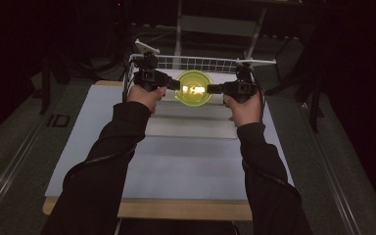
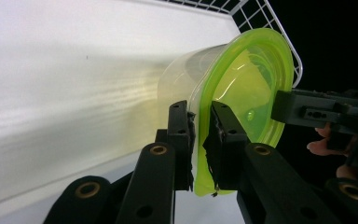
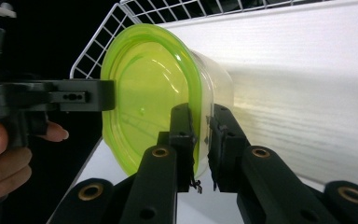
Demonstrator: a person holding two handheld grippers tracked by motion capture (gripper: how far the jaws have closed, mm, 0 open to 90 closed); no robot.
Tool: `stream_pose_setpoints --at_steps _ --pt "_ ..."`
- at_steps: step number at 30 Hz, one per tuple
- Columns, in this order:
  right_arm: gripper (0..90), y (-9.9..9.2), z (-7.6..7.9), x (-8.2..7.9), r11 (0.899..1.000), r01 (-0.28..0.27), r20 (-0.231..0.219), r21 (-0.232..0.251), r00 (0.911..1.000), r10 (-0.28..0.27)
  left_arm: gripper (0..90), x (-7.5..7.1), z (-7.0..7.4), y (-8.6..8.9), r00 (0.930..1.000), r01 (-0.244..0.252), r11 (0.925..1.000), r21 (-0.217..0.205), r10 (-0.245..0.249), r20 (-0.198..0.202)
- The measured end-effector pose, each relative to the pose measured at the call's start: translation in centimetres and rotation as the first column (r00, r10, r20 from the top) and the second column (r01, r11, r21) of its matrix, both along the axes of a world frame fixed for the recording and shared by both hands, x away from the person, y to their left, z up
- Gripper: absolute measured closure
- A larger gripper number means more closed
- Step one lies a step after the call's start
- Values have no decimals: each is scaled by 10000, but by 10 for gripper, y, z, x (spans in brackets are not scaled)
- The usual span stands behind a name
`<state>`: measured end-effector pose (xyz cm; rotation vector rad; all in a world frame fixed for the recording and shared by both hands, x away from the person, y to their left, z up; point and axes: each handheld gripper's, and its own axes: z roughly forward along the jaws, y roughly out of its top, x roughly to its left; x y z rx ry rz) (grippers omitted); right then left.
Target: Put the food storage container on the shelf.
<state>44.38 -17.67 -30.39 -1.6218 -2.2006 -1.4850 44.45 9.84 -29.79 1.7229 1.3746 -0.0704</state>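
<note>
A clear round tub with a yellow-green lid is held above the white table, near the far end. My left gripper is shut on the lid's left rim, and my right gripper is shut on its right rim. In the left gripper view the lid stands edge-on with its rim pinched between the jaws of the left gripper. The right gripper view shows the lid and the clear tub wall, with the right gripper clamped over the rim.
A white wire basket stands just behind the tub at the table's far edge. A pale raised board lies under the hands. Darkness surrounds the table, with rails on the floor at both sides.
</note>
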Motion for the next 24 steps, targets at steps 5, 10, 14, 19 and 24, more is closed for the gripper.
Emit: stream_pose_setpoints --at_steps 5,10,14,19,24 --pt "801 -2 1 9 9999 -42 -341 155 9994 47 770 4 0 -2 10000 -29 10000 10 29 72" --pt "790 1 3 17 9997 237 -428 -5 9988 -237 672 6 -3 -8 9999 -73 9999 70 71 154" --pt "788 2 3 22 9986 520 -453 -52 9976 -521 660 9 -6 -8 9997 -134 9998 -153 137 204" --pt "786 6 4 30 9955 948 -600 -75 9937 -950 641 15 -8 -7 9990 -237 9996 -119 241 381" --pt "677 11 3 35 9928 1191 -652 -128 9907 -1197 601 23 -12 -3 9970 -424 9991 -77 428 649"
